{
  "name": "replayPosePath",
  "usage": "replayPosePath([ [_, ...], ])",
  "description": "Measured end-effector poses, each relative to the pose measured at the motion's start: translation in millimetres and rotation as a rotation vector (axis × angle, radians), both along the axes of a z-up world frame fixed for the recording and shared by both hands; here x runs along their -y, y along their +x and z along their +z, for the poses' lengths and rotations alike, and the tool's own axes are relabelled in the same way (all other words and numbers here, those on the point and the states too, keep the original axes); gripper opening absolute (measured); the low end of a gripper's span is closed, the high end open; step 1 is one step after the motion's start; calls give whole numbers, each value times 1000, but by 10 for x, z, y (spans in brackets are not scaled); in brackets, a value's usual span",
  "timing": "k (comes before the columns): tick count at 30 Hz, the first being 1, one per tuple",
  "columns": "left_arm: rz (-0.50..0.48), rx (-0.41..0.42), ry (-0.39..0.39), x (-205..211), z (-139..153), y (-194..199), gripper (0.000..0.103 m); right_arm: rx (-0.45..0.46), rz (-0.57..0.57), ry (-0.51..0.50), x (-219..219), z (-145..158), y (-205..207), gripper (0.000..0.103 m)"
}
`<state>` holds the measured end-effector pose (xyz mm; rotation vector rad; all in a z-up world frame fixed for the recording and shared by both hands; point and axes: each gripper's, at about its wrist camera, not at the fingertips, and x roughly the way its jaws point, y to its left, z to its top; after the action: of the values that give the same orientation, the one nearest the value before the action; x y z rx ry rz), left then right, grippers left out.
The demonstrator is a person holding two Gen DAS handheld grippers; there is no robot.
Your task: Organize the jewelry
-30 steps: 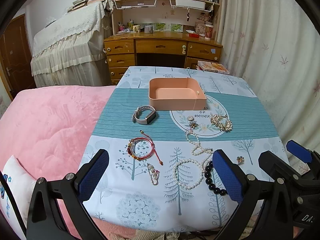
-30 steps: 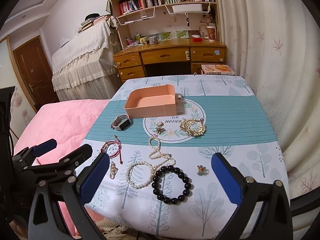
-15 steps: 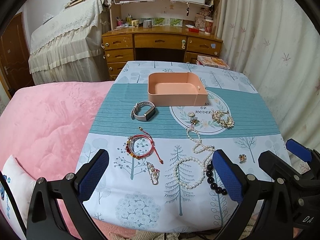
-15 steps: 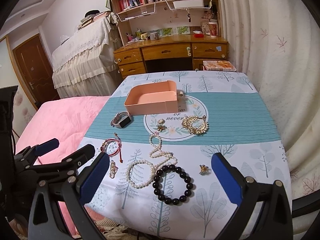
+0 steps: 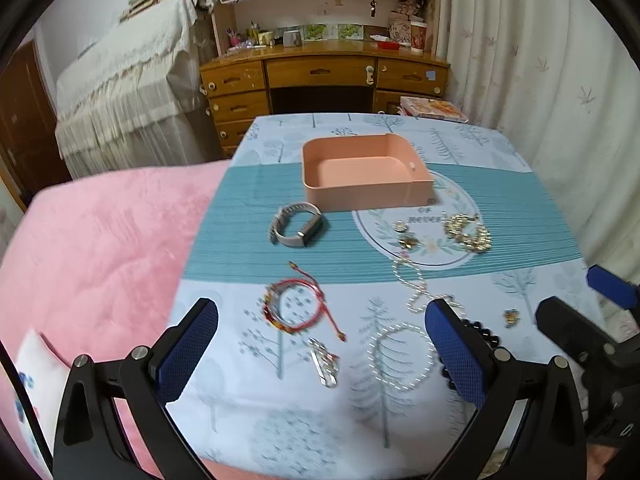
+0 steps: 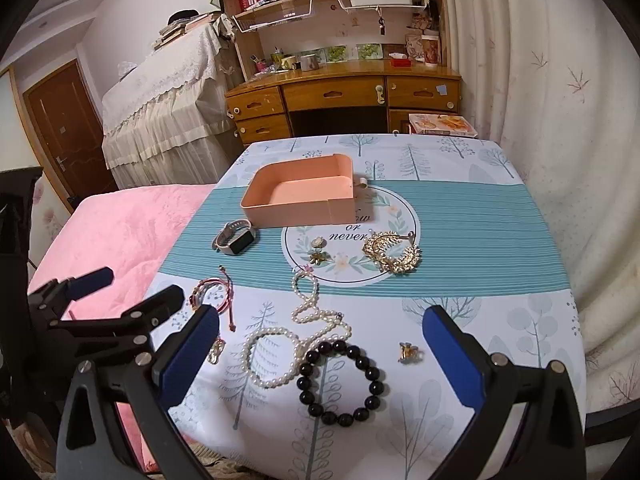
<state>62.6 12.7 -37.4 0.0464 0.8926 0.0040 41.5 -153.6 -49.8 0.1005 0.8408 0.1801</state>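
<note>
- The jewelry lies spread over the near half of the table (image 6: pixel 460 216), which is covered in a tree-print cloth with a teal band.
- A black bead bracelet (image 6: pixel 341 383) forms a closed ring, touching the pearl necklace (image 6: pixel 276 356) just to its left.
- A red cord bracelet (image 5: pixel 294 306) lies near the left edge; a silver clip (image 5: pixel 325 362) sits just below it.
- A gold leaf bracelet (image 6: pixel 392 255) rests on the round printed emblem, with two small earrings (image 6: pixel 318 250) beside it.
- A tiny gold charm (image 6: pixel 409 352) sits alone near my right claw (image 6: pixel 320 354).
- A grey watch (image 5: pixel 295 229) lies just beside the peach tray (image 5: pixel 360 196), which holds nothing.
- My left claw (image 5: pixel 320 346) hangs spread wide above the red bracelet and clip; my right claw is also spread wide, over the black beads.
- The pink bed (image 5: pixel 100 248) borders the table's left edge; curtains hang along the right.
</note>
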Motion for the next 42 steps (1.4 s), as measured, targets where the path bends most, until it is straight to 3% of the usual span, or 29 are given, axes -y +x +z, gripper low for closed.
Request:
replayPosePath([
  [6,-10,3,-58,-200,53,204,102,9,12,-51,5,43,170,97],
  [9,-14,33,-44,-293,136,306,102,18,19,-82,32,98,299,94],
  [15,-66,4,-18,-443,273,637,102,6,31,-59,152,308,710,91],
  [20,-25,-25,2,-566,249,944,102,-19,46,-32,159,340,1071,90],
  [27,-16,-122,-16,-640,-153,1364,102,-179,109,-8,-63,-110,1480,70],
  [34,17,-217,-13,-692,-638,1730,94,-317,137,-6,-309,-669,1672,65],
  [42,29,-320,-45,-736,-1028,2040,65,-414,128,1,-418,-997,1874,56],
])
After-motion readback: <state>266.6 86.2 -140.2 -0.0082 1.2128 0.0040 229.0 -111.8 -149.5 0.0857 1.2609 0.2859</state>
